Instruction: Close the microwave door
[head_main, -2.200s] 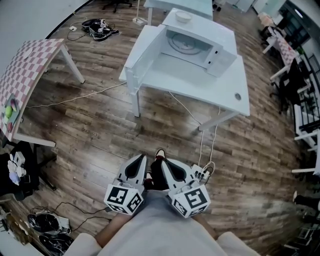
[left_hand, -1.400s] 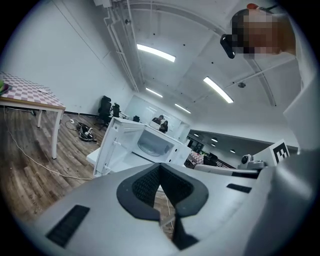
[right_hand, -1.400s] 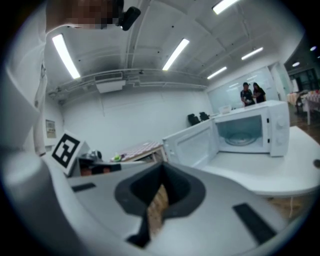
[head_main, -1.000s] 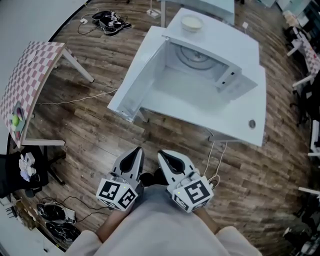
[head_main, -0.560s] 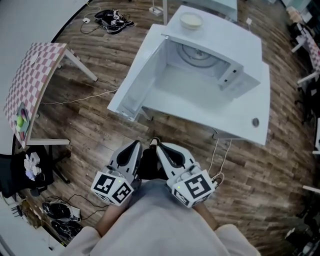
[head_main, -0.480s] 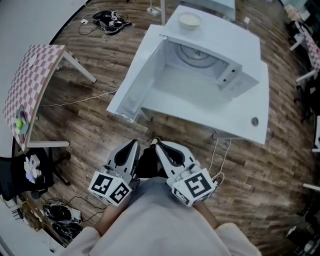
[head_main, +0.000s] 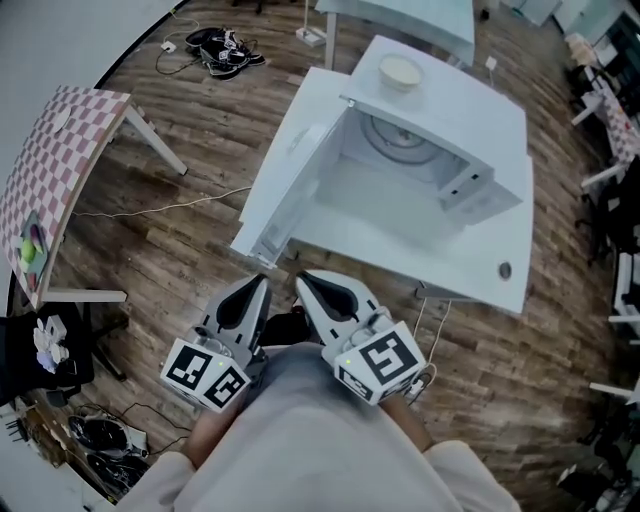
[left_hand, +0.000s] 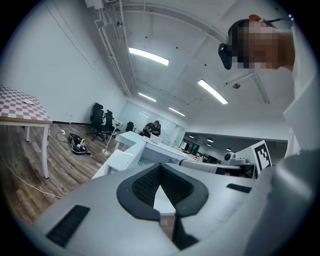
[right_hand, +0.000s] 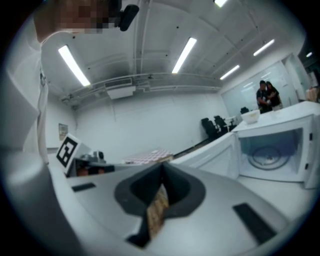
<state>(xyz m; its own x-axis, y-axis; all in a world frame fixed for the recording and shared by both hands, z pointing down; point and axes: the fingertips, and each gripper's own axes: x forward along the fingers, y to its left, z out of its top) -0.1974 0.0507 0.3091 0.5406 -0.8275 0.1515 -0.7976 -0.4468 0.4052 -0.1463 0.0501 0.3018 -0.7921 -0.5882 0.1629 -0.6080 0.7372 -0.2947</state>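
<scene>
From the head we look steeply down, high over the floor (head_main: 170, 255), on the left gripper (head_main: 262, 283), the right gripper (head_main: 300, 276) and the microwave (head_main: 420, 170) ahead. Each gripper camera sits low, very near behind its own jaws, and faces forward and somewhat up to the ceiling (left_hand: 165, 35). All three views share the microwave and the checkered table (head_main: 55, 150). Each gripper view also catches the other gripper's marker cube (left_hand: 260, 155).

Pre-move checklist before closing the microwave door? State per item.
1. Door open, ready to push: ok.
2. Microwave opening clear, only the turntable shows inside: ok.
3. Left gripper shut and empty: ok.
4. Right gripper shut and empty: ok.
5. Gripper touching the door: not ok, both are apart from it.
6. Bowl on the microwave's top, out of the door's swing: ok.
</scene>
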